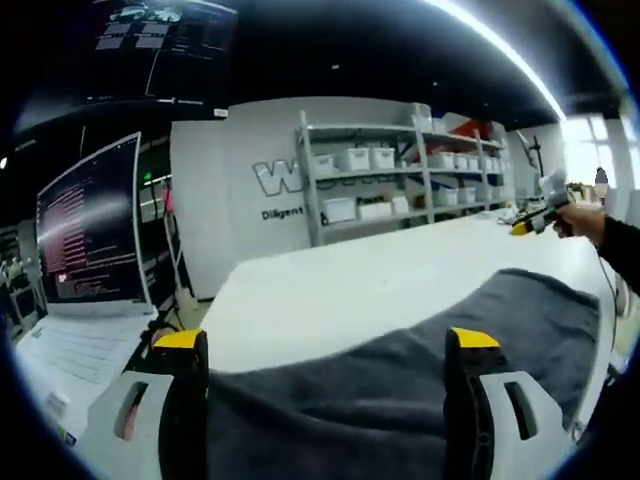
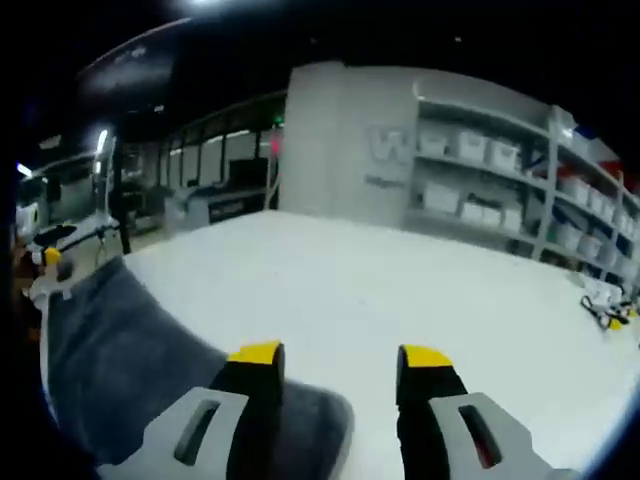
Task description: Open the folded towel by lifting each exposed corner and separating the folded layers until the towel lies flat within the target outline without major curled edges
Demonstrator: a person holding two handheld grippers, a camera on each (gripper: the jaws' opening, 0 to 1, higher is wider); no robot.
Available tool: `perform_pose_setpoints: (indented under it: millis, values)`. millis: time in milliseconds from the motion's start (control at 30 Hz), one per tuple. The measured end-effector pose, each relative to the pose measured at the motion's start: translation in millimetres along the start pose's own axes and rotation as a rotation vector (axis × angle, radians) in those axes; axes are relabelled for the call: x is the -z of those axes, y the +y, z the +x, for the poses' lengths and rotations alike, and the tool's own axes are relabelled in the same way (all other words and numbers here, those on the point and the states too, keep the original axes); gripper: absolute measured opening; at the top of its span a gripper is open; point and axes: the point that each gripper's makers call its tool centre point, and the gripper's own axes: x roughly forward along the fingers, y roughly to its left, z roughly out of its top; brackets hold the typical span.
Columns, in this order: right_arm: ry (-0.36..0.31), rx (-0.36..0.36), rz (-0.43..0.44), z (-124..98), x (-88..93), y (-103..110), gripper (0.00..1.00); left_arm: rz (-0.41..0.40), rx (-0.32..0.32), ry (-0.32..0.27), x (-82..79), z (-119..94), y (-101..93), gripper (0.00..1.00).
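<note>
A dark grey towel (image 1: 400, 370) lies spread on the white table (image 1: 330, 290), its far edge curving away to the right. My left gripper (image 1: 326, 345) stands open low over the towel's near part, the cloth showing between its yellow-tipped jaws. A person's hand holds the right gripper (image 1: 535, 215) above the table beyond the towel's far end. In the right gripper view the towel (image 2: 110, 350) runs along the left side, one corner reaching under the left jaw. My right gripper (image 2: 340, 358) is open over bare table (image 2: 400, 280). The left gripper (image 2: 50, 265) shows at the towel's far left end.
A monitor (image 1: 90, 230) with text and papers (image 1: 80, 350) stand left of the table. Shelves with white bins (image 1: 400, 170) line the back wall. Small yellow and black items (image 2: 605, 305) lie at the table's right edge.
</note>
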Motion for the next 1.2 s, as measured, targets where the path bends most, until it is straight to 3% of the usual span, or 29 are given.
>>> perform_pose_setpoints:
  millis: [167, 300, 367, 467, 567, 700, 867, 967, 1200]
  values:
    - [0.036, -0.007, 0.041, 3.9, 21.5, 1.8, 0.32, -0.011, -0.017, 0.002, 3.1, -3.7, 5.5, 0.95]
    - [0.100, -0.019, 0.037, 15.8, 46.3, 1.5, 0.35, -0.004, -0.019, 0.017, 9.4, -3.0, 5.3, 0.95]
    - [0.171, -0.037, 0.058, 20.1, 66.2, 4.5, 0.34, -0.005, -0.010, 0.024, 11.8, -2.7, 3.1, 0.95]
    - [0.206, -0.020, 0.039, 26.0, 80.2, -0.3, 0.28, -0.005, -0.007, 0.025, 13.2, -3.8, 1.3, 0.95]
    - [0.204, -0.008, 0.040, 25.8, 81.2, -4.9, 0.21, -0.013, -0.022, 0.013, 12.6, -8.2, 5.7, 0.93]
    - [0.214, -0.027, 0.071, 25.5, 83.4, -1.8, 0.26, -0.027, -0.032, 0.010, 12.4, -13.2, 13.3, 0.93]
    - [0.260, -0.027, 0.018, 27.0, 92.4, 2.1, 0.25, -0.023, -0.034, 0.007, 9.6, -13.5, 12.0, 0.92]
    - [0.280, -0.024, -0.026, 27.6, 96.8, 3.1, 0.19, -0.017, -0.026, -0.004, 4.4, -12.4, 8.0, 0.93]
    - [0.264, -0.007, -0.031, 25.8, 90.1, 0.5, 0.17, 0.005, -0.009, 0.017, 7.3, -5.8, 3.2, 0.93]
